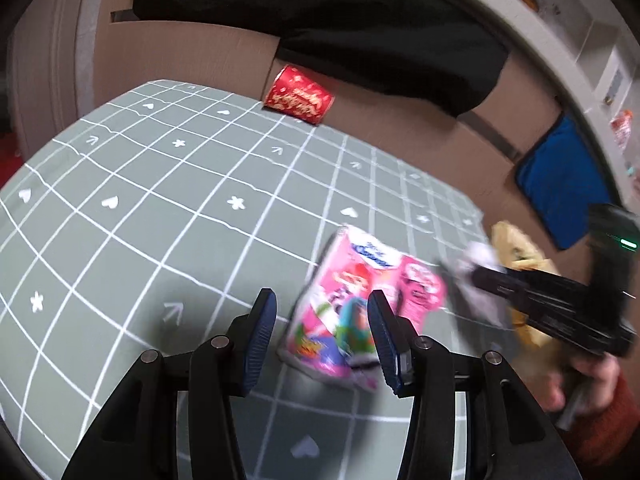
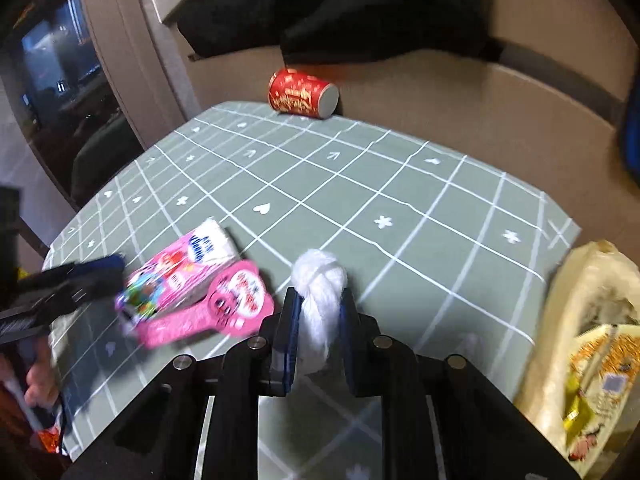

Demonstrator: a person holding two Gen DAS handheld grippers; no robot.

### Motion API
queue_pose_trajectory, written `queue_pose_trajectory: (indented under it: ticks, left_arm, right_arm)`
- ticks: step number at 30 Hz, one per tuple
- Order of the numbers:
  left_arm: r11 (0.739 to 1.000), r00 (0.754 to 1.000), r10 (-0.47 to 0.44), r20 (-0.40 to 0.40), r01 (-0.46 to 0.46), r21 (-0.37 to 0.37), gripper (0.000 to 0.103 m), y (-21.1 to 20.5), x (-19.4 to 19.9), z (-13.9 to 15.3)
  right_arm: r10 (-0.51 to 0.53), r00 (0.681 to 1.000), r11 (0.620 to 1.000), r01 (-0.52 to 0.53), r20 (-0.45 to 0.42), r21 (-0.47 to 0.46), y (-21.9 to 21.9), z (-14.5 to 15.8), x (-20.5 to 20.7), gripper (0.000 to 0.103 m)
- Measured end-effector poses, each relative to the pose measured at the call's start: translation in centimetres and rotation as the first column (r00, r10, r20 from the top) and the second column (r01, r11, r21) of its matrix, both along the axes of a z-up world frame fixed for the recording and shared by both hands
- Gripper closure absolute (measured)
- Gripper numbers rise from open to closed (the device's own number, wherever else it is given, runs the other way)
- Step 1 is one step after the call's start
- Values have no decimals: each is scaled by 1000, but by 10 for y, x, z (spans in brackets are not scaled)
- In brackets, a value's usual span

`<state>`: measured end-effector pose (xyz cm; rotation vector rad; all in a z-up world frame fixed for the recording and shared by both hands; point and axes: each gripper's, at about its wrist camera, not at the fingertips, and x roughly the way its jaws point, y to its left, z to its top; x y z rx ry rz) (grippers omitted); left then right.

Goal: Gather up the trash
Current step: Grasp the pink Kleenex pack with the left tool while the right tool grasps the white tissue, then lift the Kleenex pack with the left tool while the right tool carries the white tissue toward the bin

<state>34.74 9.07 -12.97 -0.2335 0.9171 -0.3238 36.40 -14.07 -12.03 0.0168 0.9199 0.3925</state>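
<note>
trash on the counter (image 2: 400, 184) comes in several pieces: a white wad of tissue (image 2: 320, 276), a pink carton (image 1: 352, 300) with a pink flat wrapper beside it, and a red can (image 2: 302, 92) lying on its side at the far edge.

the right tongs (image 2: 320, 320) are closed on the tissue, the blue pads pressing it from both sides, its knotted top sticking out past the tips. from there the bag (image 2: 580, 340), cream-coloured and already holding wrappers, lies just to the right, off the counter's near right corner. that is the relation the next move seems to turn on: a short swing to the right would bring the wad over the bag's mouth, and the right hand is plainly the nearer one to it.

the left tongs (image 1: 322, 320) stand about half open and grip nothing. the carton lies just ahead, partly between the pads, its long axis running away and slightly right; the right-hand pad overlaps it in view, but i cannot tell whether it touches.

writing: the carton has a blue oval logo and cartoon figures, too blurred to read. the can carries gold script on red, also unreadable.
</note>
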Motion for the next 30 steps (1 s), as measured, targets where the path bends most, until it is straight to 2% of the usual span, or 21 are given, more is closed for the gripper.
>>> queue_pose_trajectory:
  ticks: [3, 10, 22, 26, 27, 30]
  left_arm:
    - [998, 1000, -10, -17, 11, 69, 55, -10, 5, -7]
    - [997, 999, -3, -44, 6, 72, 53, -16, 5, -11]
    - [994, 994, -55, -89, 63, 93, 52, -28, 1, -9]
    - [996, 996, -51, -76, 57, 76, 66, -32, -7, -7]
    - [995, 997, -47, -65, 52, 82, 72, -32, -10, -5]
    - [995, 1000, -24, -3, 24, 95, 79, -33, -24, 4]
  right_arm:
    - [-21, 1000, 999, 21, 6, 28, -14, 4, -18, 85]
    - [-75, 996, 991, 79, -39, 110, -43, -6, -35, 85]
    - [-43, 999, 994, 43, 4, 101, -37, -7, -61, 85]
    - [-30, 999, 996, 27, 25, 86, -35, -3, -67, 85]
    - [-28, 999, 996, 26, 28, 86, -35, -3, -69, 85]
    - [-23, 999, 996, 20, 38, 82, -34, 1, -74, 85]
